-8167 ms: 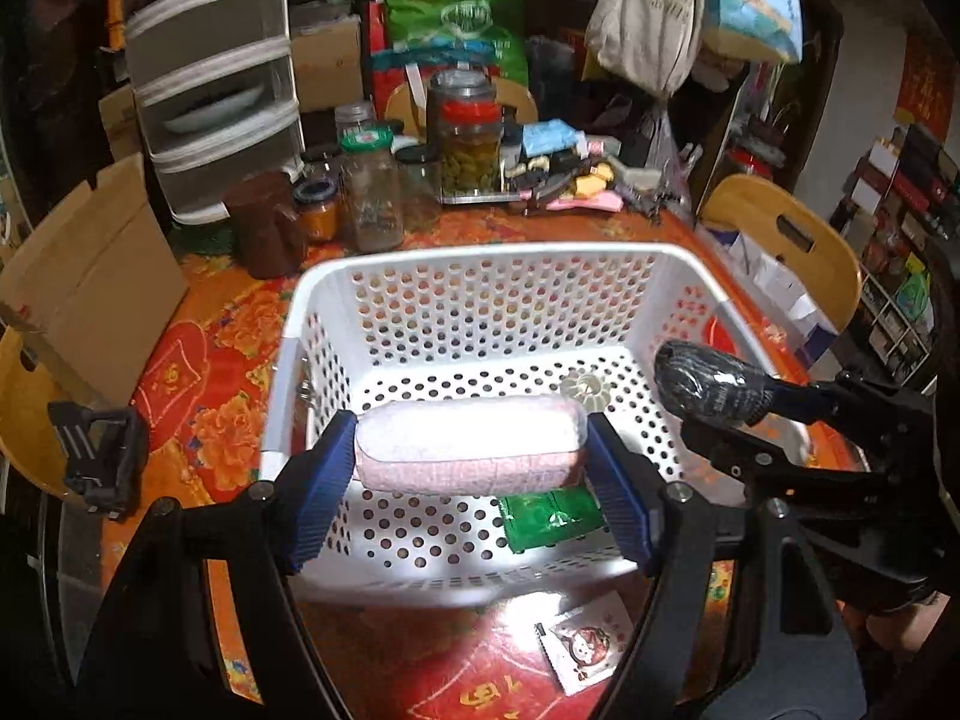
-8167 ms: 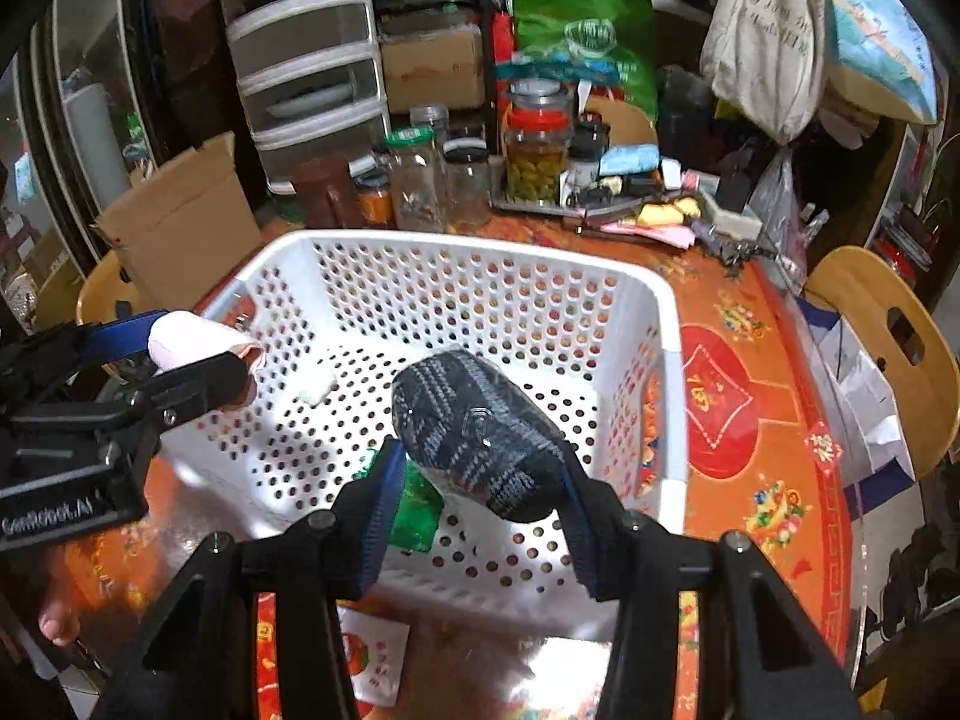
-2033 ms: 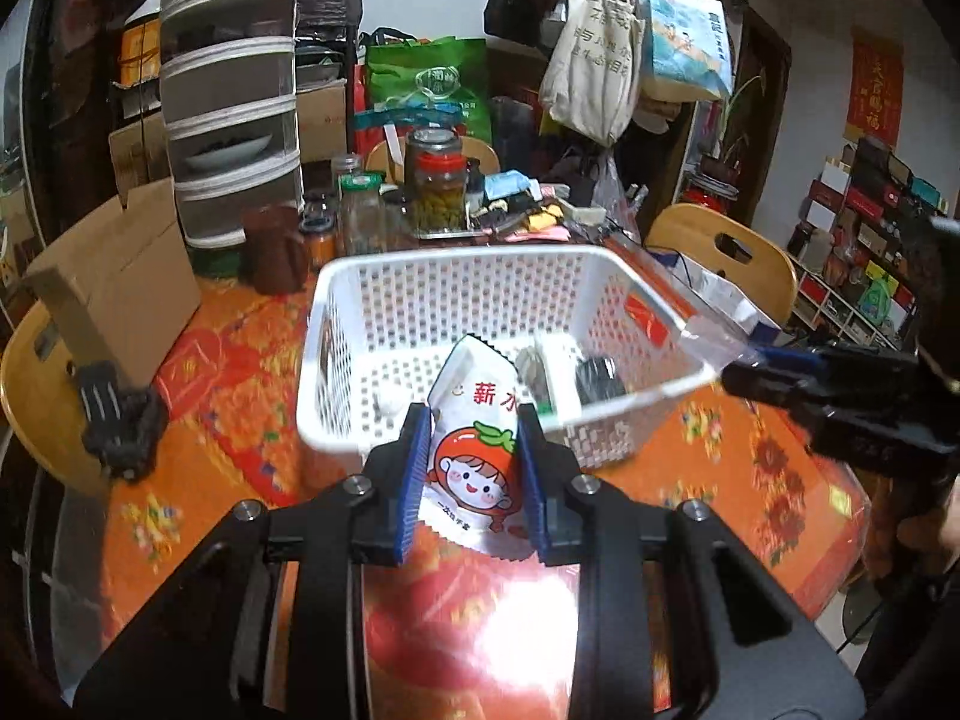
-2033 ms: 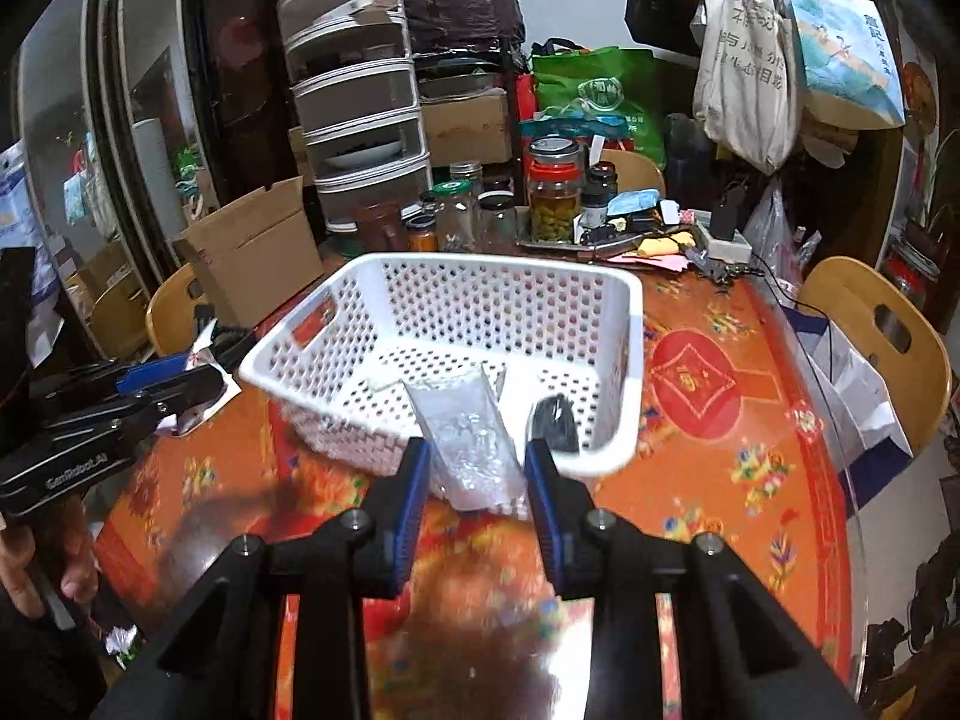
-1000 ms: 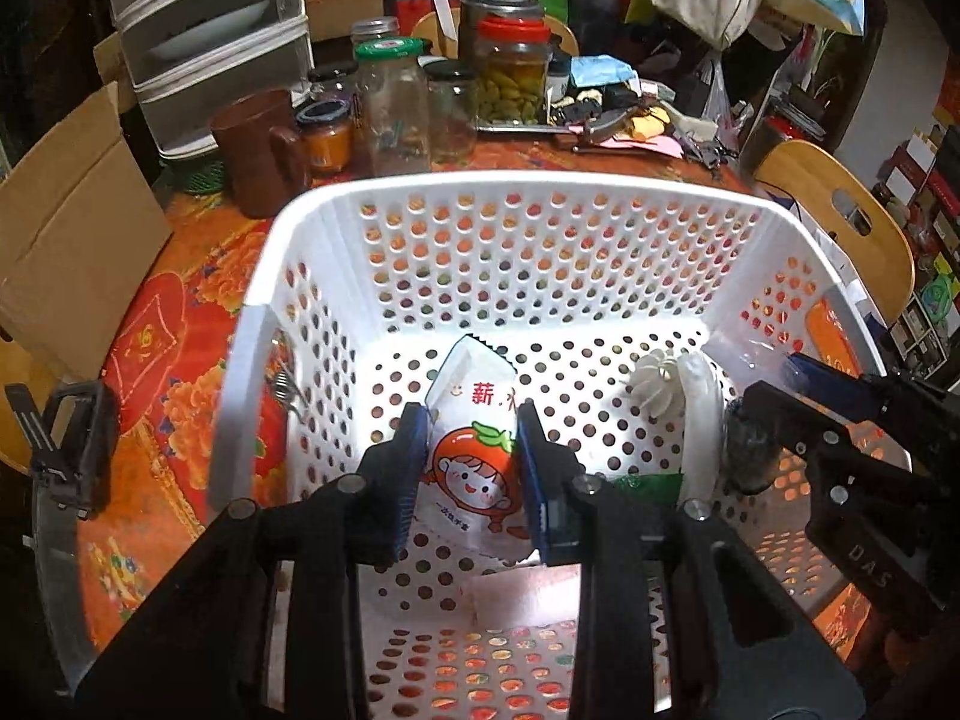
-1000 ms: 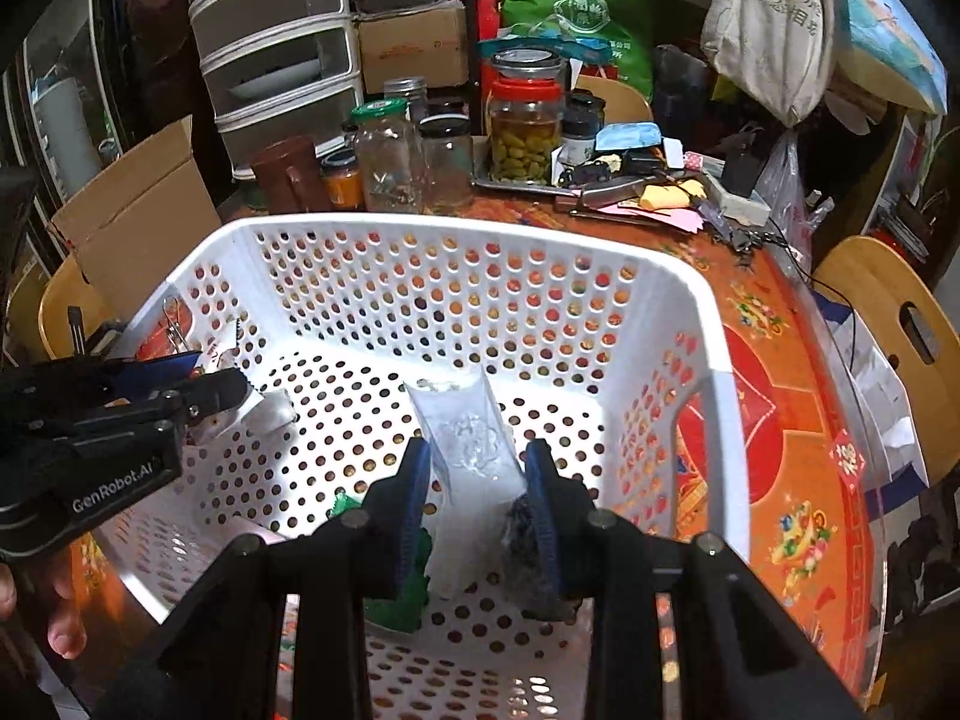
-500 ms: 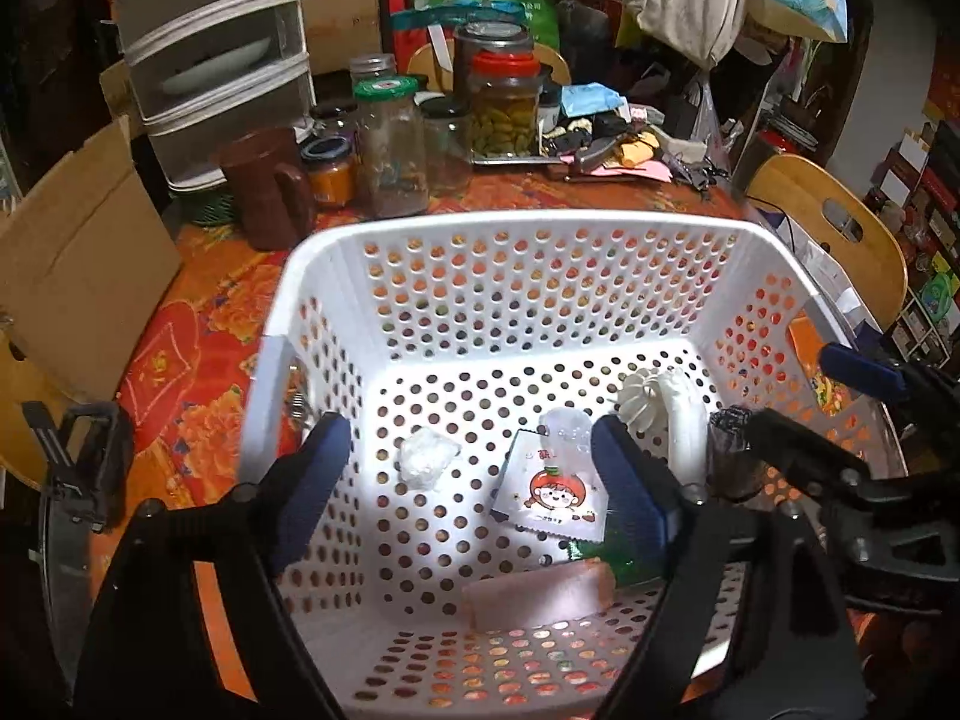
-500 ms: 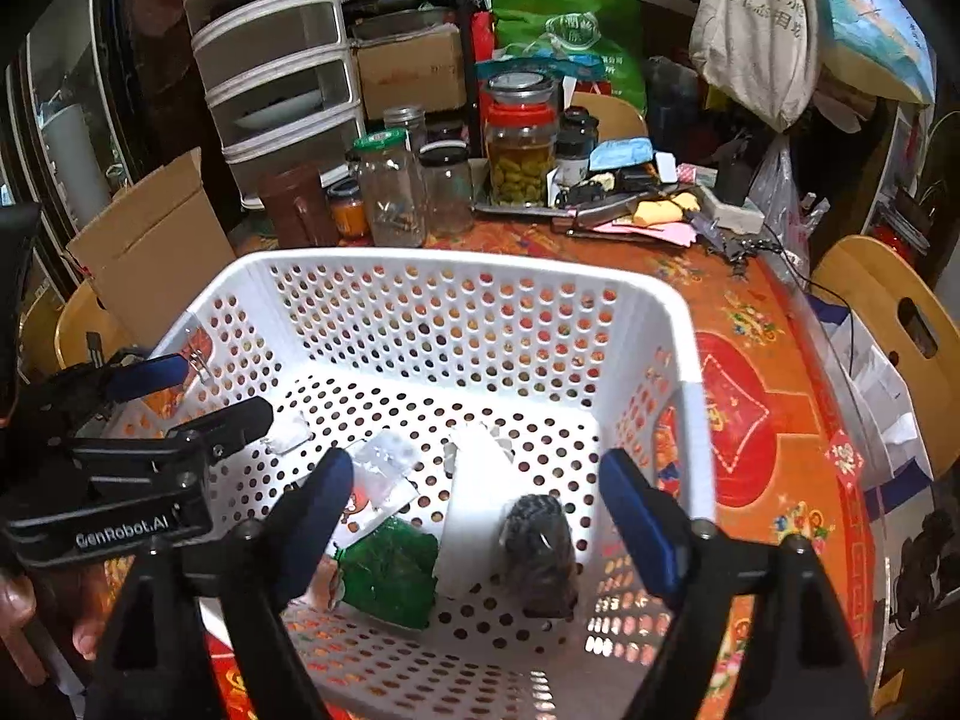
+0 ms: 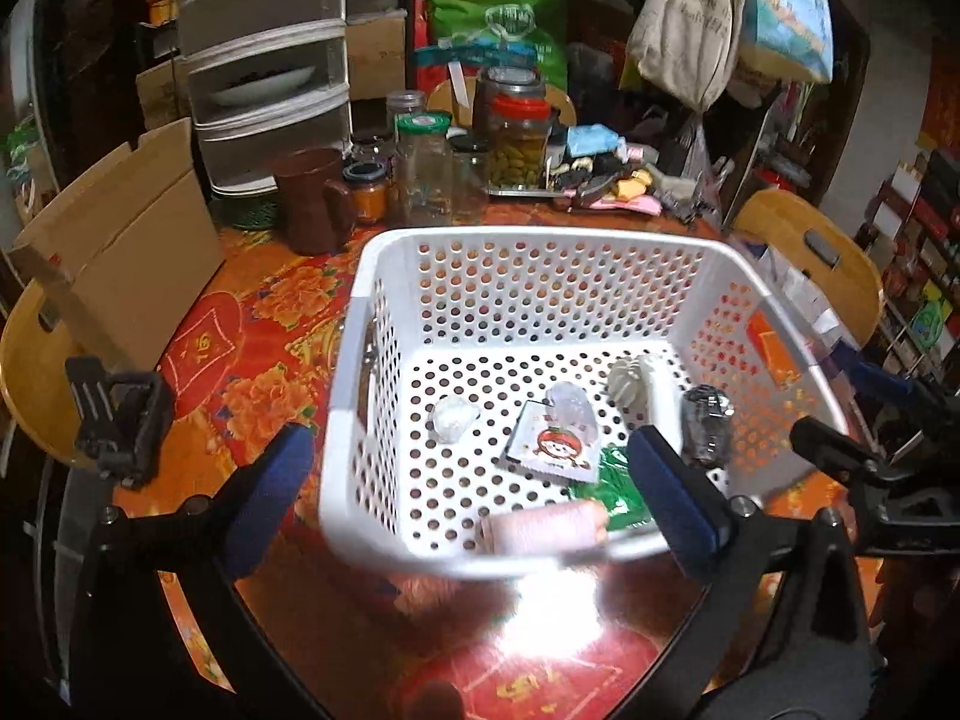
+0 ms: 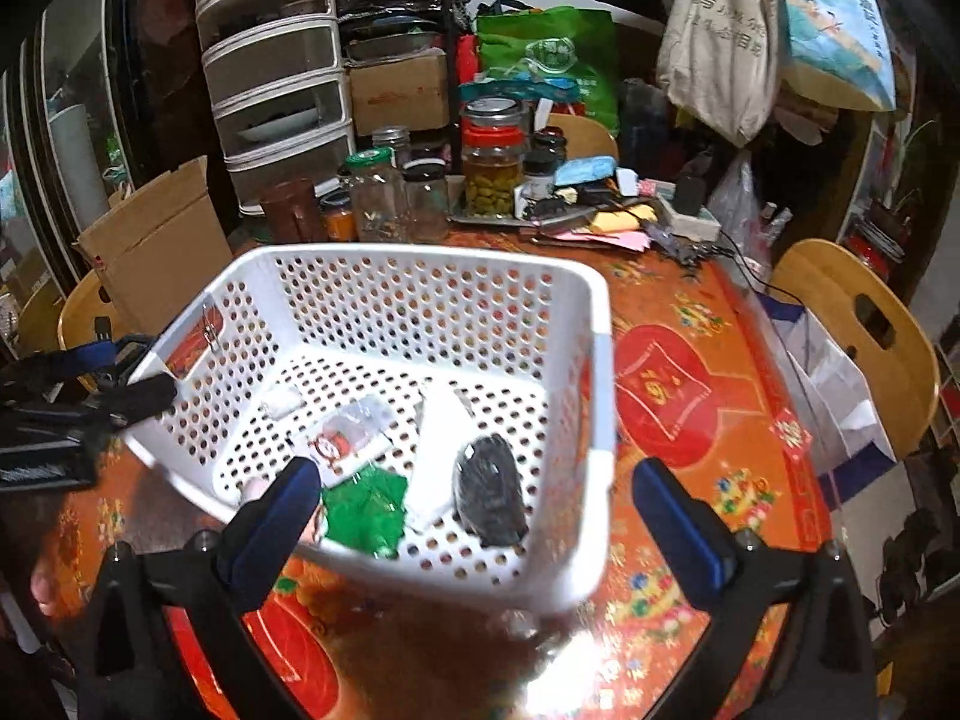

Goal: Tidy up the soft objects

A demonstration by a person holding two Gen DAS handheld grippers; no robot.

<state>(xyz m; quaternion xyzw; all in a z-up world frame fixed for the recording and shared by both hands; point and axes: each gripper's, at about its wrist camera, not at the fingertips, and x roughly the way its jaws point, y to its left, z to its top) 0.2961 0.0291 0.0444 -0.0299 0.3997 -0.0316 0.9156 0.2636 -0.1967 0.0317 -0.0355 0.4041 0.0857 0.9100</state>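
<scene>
A white perforated basket (image 9: 540, 237) stands on the red flowered table; it also shows in the right wrist view (image 10: 600, 396). Inside lie a pink roll (image 9: 543, 531), a green packet (image 9: 618, 492), a cartoon snack packet (image 9: 549, 441), a clear bag (image 9: 570, 405), a dark roll (image 9: 707, 426), a white ruffled item (image 9: 630, 375) and a small white lump (image 9: 453, 417). My left gripper (image 9: 474, 495) is open and empty, just in front of the basket's near rim. My right gripper (image 10: 477, 519) is open and empty at the basket's near right corner.
Glass jars (image 9: 423, 171), a brown mug (image 9: 312, 201) and a tray of small items (image 9: 600, 180) stand behind the basket. A cardboard box (image 9: 126, 252) and drawer unit (image 9: 264, 78) are at the left. Wooden chairs (image 9: 810, 252) flank the table.
Both grippers let go of their packets into the basket a second ago and opened wide. Since then both have drawn back toward the basket's near side.
</scene>
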